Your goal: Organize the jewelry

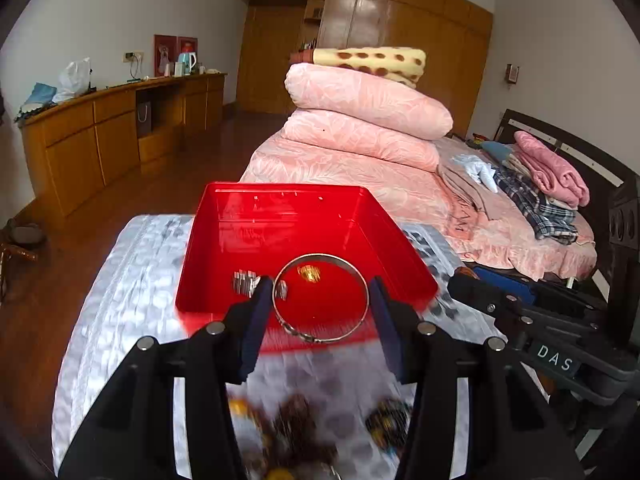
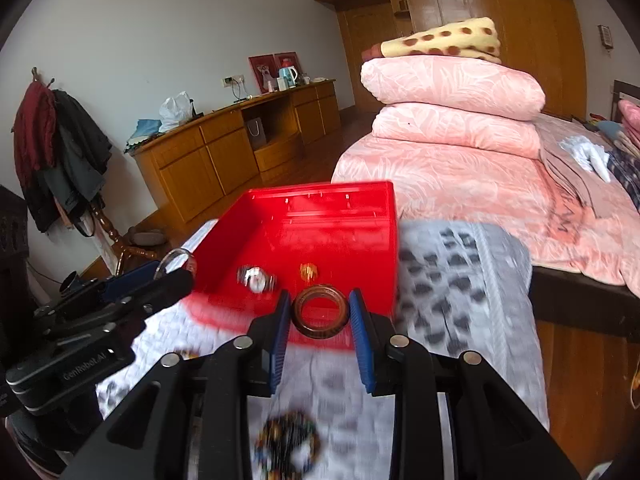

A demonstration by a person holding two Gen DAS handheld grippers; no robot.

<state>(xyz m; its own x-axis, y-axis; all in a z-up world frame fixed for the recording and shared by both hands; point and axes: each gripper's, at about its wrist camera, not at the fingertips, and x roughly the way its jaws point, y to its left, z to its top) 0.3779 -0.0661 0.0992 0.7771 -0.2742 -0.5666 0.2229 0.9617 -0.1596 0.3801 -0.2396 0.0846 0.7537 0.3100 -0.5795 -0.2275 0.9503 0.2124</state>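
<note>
Blurred bead bracelets (image 2: 286, 440) lie nearest on the grey patterned cloth (image 2: 460, 280), before the red box (image 1: 280, 232) holding a watch (image 2: 256, 279), where the left gripper (image 1: 320, 312) fingers clamp a silver bangle (image 1: 320, 300) and the right gripper (image 2: 320, 316) fingers pinch a brown bangle (image 2: 320, 312), the pink bed (image 1: 360, 168) and wooden cabinets (image 1: 120, 132) beyond the box.

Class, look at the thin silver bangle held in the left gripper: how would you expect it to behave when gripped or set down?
The silver bangle keeps a full round between the left gripper's pads, so probably stiff. Its thin, shiny band looks light and perhaps slippery. Being a hoop, it may roll if set on edge in the red tray.
</note>
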